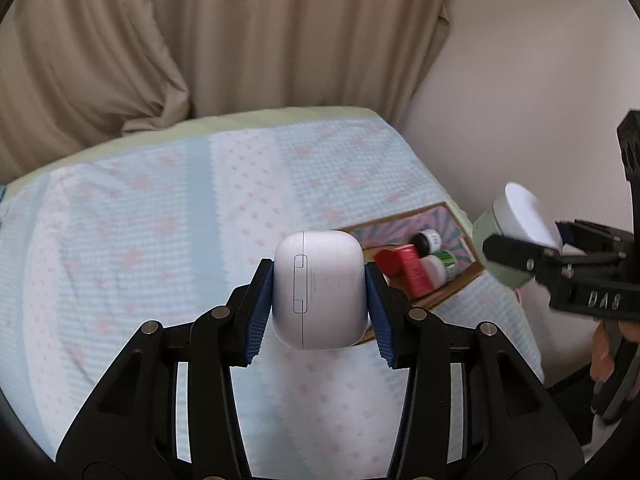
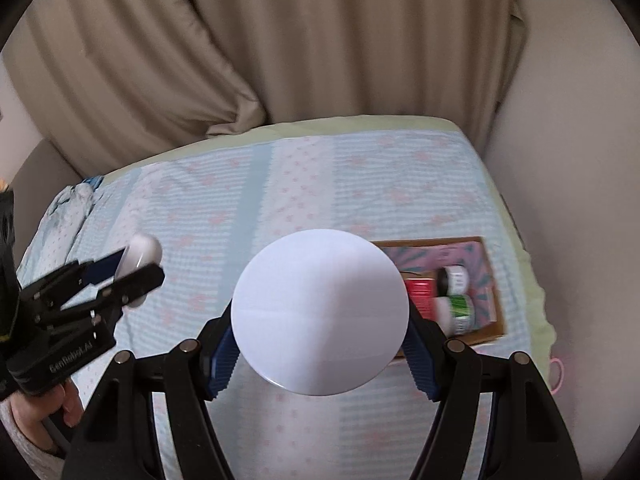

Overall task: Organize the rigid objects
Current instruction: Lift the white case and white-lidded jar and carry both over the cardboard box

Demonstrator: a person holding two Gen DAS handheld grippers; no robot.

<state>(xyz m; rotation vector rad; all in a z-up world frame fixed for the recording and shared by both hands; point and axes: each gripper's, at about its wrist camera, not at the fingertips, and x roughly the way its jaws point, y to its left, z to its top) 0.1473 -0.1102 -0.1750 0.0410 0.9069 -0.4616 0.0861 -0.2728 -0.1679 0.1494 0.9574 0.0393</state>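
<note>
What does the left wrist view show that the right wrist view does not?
Only the left wrist view shows the earbud case's hinge side and seam up close, and the jar's green body under its white lid.

Only the right wrist view shows the lid's round top face, a pink loop past the bed's edge, and a sleeve.

Both show the left gripper shut on the case, the right gripper shut on the jar, the box of bottles, the bedspread and the curtain.
</note>
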